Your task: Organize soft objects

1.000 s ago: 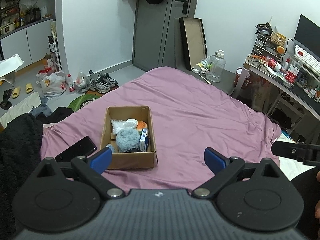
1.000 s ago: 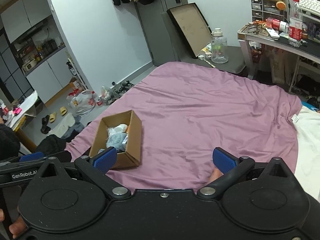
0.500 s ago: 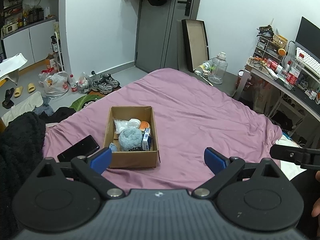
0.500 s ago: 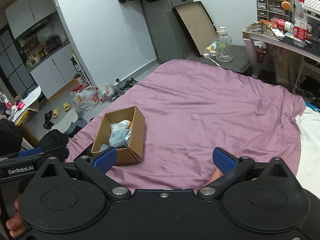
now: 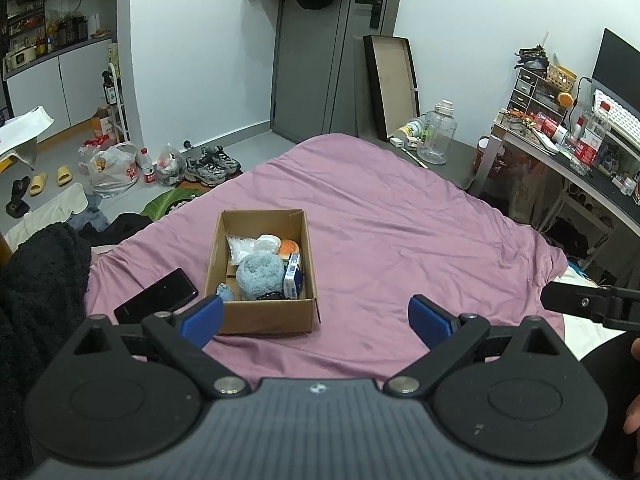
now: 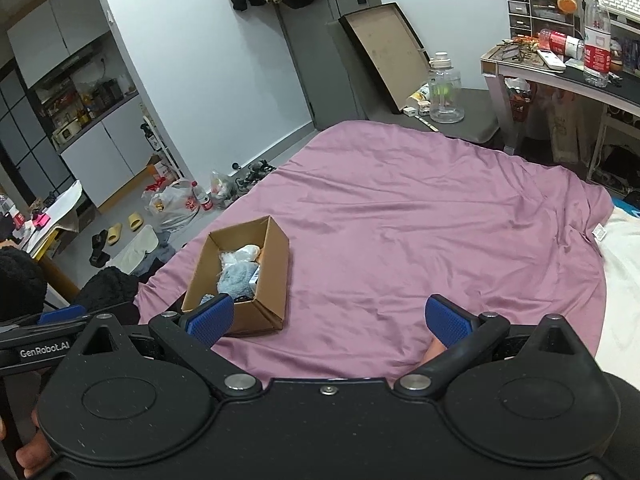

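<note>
A brown cardboard box [image 5: 264, 314] [image 6: 272, 276] sits on the purple bed sheet [image 5: 400, 240] [image 6: 400, 220]. Inside lie a fluffy blue ball [image 5: 258, 272] [image 6: 236, 278], a clear bag [image 5: 240, 245], a white round item [image 5: 267, 243], an orange item [image 5: 289, 247] and a small blue-and-white carton [image 5: 294, 278]. My left gripper [image 5: 316, 316] hangs open just in front of the box, nothing between its fingers. My right gripper [image 6: 328, 316] is open too, nearer the sheet's front, with the box at its left fingertip.
A black phone [image 5: 156, 295] lies left of the box. A black fuzzy garment [image 5: 36, 280] bulges at the left edge. A desk [image 5: 580, 160] with clutter stands right; shoes and bags [image 5: 116, 168] litter the floor beyond. White bedding [image 6: 624, 264] adjoins the sheet.
Both views have risen and tilted up a little, so the box sits slightly lower and farther right in frame. Both grippers stay open; nothing was picked up or moved.
</note>
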Motion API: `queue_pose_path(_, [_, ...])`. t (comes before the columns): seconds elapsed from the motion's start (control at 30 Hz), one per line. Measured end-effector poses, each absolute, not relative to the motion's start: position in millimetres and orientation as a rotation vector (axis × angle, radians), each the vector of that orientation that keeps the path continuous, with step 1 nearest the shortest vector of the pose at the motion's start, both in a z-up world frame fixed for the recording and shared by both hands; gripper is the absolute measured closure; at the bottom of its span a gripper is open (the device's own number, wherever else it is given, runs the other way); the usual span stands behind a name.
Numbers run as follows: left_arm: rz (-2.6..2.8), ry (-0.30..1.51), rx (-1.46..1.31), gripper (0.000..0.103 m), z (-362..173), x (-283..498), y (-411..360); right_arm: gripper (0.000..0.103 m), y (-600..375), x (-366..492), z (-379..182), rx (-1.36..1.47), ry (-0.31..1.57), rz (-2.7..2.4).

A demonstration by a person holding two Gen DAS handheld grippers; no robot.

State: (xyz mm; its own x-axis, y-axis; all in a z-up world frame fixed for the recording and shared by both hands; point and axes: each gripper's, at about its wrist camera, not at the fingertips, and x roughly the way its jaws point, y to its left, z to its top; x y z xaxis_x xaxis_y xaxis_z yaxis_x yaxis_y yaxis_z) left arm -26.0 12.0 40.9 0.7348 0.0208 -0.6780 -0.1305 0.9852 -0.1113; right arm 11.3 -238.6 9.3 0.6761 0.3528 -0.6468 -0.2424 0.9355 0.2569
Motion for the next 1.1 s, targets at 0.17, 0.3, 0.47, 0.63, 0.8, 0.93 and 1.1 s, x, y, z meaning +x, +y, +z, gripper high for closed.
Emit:
queue_pose_path(0.17, [0.084,0.744,-0.152,0.005,38.9,-24.8,11.2,0.0,-236.3,10.6,8.3,0.146,0.759,0.343])
queue_pose_path(0.3, [0.088,0.746,-0.157,0.005,38.2,-24.2,11.4,0.0,-235.7,10.7,8.7,0.145,0.76,0.35])
queue_pose_path(0.47, [0.087,0.749,-0.154,0.005,36.9,-23.2,11.4,0.0,-235.2,9.4,8.9,0.141,0.762,0.355])
queue_pose_path(0.63, [0.091,0.752,-0.153,0.005,35.7,-23.1,12.1,0.0,-235.7,8.6,8.8,0.15,0.762,0.354])
queue_pose_path(0.8, [0.093,0.751,-0.153,0.005,35.5,-23.1,12.5,0.0,-235.6,8.3,9.0,0.148,0.762,0.356])
queue_pose_path(0.93, [0.092,0.751,-0.152,0.005,35.0,-23.8,12.6,0.0,-235.3,8.5,8.8,0.149,0.762,0.357])
queue_pose_path(1.1, [0.095,0.754,-0.153,0.005,35.4,-23.7,13.6,0.0,-235.4,8.5,9.2,0.15,0.762,0.362])
